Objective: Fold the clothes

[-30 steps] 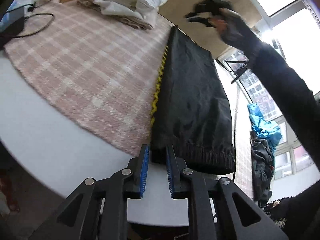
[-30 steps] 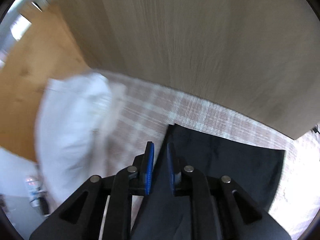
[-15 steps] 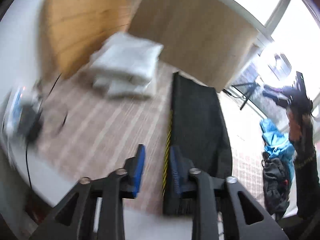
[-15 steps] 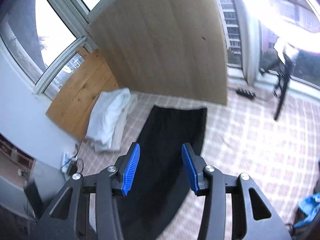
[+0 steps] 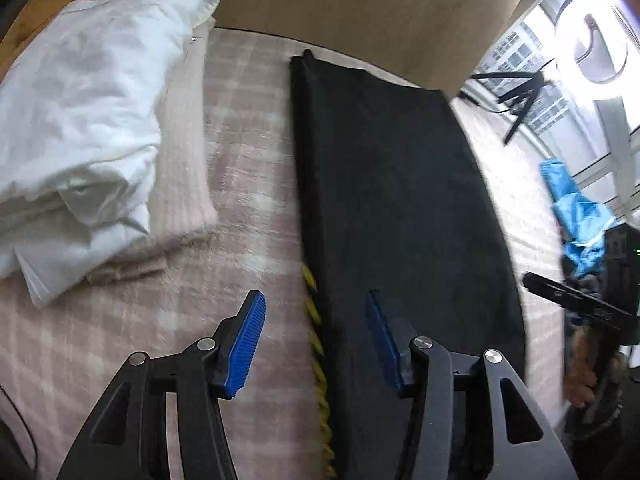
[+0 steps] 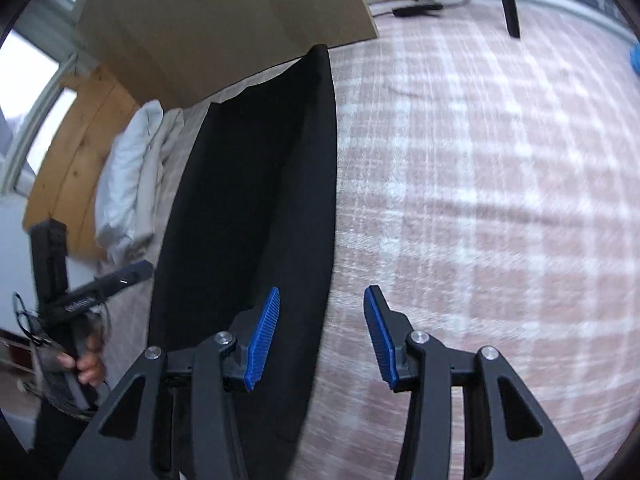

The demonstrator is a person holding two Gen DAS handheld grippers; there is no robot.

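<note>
Black trousers lie folded lengthwise into a long strip on the pink checked blanket, with a yellow zigzag trim along their left edge. My left gripper is open, hovering over that left edge near the closer end, nothing between its blue pads. In the right wrist view the same trousers run away from me, and my right gripper is open above their right edge, empty. Each view shows the other gripper at its side: the right gripper and the left gripper, both held in a hand.
A stack of folded white and pale pink clothes lies left of the trousers. A wooden board stands behind the blanket's far edge. A blue garment and a tripod are to the right. Bare blanket spreads right of the trousers.
Both grippers let go of the black trousers, which now lie flat. Both opened wide, lifted and came in over the trousers' long edges.
</note>
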